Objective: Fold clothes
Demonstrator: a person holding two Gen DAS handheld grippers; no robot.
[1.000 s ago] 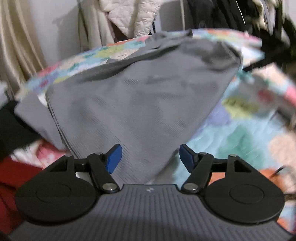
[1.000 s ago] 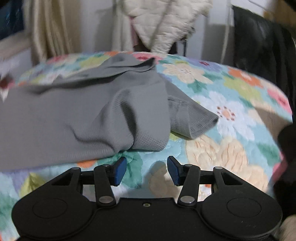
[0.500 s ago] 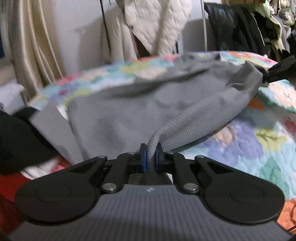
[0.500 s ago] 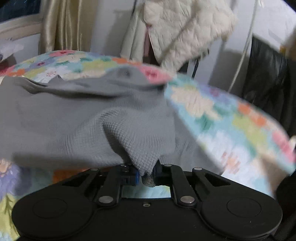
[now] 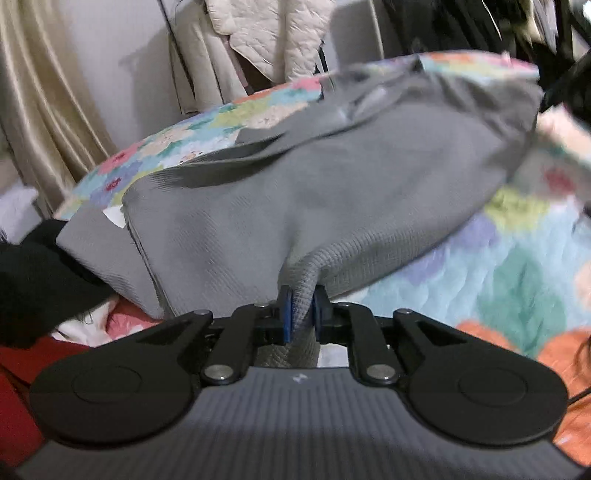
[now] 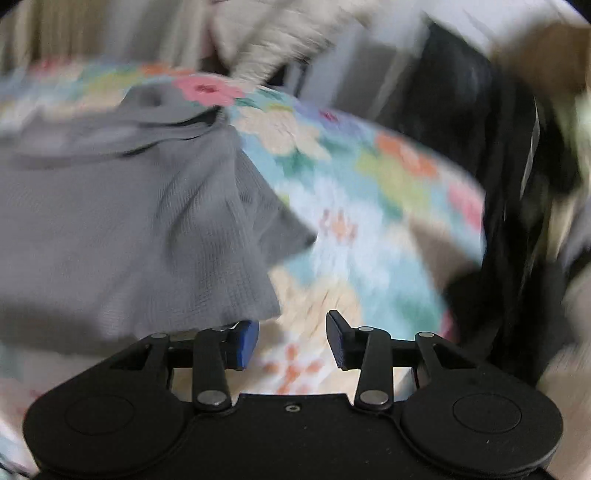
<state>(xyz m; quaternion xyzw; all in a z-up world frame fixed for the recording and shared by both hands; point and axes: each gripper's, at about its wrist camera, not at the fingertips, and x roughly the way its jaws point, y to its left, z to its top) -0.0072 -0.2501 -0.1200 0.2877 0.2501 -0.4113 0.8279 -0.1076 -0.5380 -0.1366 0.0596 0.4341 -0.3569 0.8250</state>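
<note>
Left gripper (image 5: 303,308) pinched tight on a bunched edge of the grey shirt (image 5: 332,199); cloth runs away from the jaws, long axis left to right across the floral quilt (image 5: 517,258). Right gripper (image 6: 291,339) spread wide, nothing between the fingers, shirt edge just beside its left pad. Only the left view shows black clothing (image 5: 33,280) at the shirt's left end. Right view blurred. Quilted cream jacket (image 5: 273,33) hangs behind.

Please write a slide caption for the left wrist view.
Left claw shut on a gray shirt over a floral quilt.
</note>
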